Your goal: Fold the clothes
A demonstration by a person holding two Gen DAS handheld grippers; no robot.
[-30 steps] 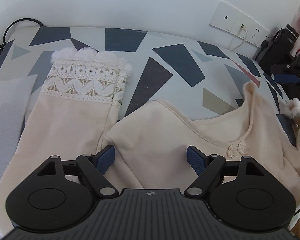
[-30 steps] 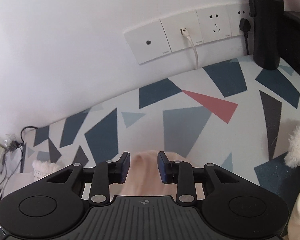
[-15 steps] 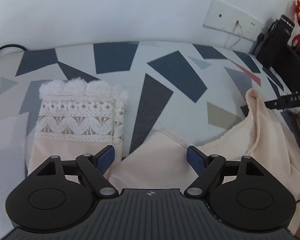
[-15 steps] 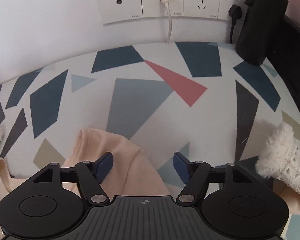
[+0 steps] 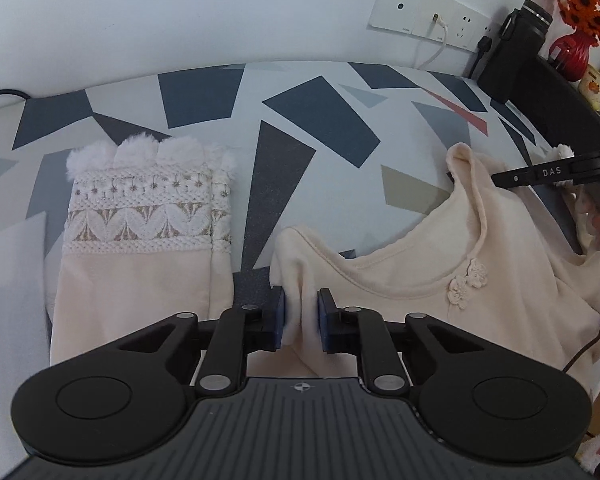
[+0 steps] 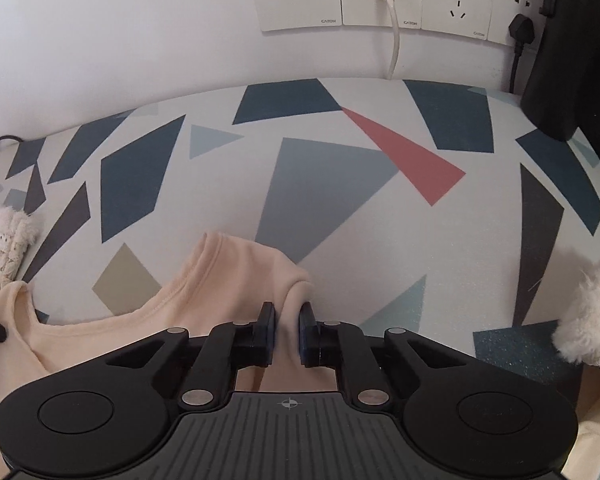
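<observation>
Cream top [image 5: 440, 292], scooped neckline, small knot buttons [image 5: 468, 284], lace-and-fur cuffs [image 5: 148, 200]

Cream top [image 5: 440, 304], white lace cuff [image 5: 144, 216], blue-grey geometric patterned cloth [image 6: 324, 184].

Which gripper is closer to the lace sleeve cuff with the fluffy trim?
Left. The left gripper sits just beside the lace cuff; the right gripper grips fabric farther off.

Black gripper [image 5: 301, 318] frames, blue-padded jaws, silver pivot screws, seemingly ribbed housing.
</observation>
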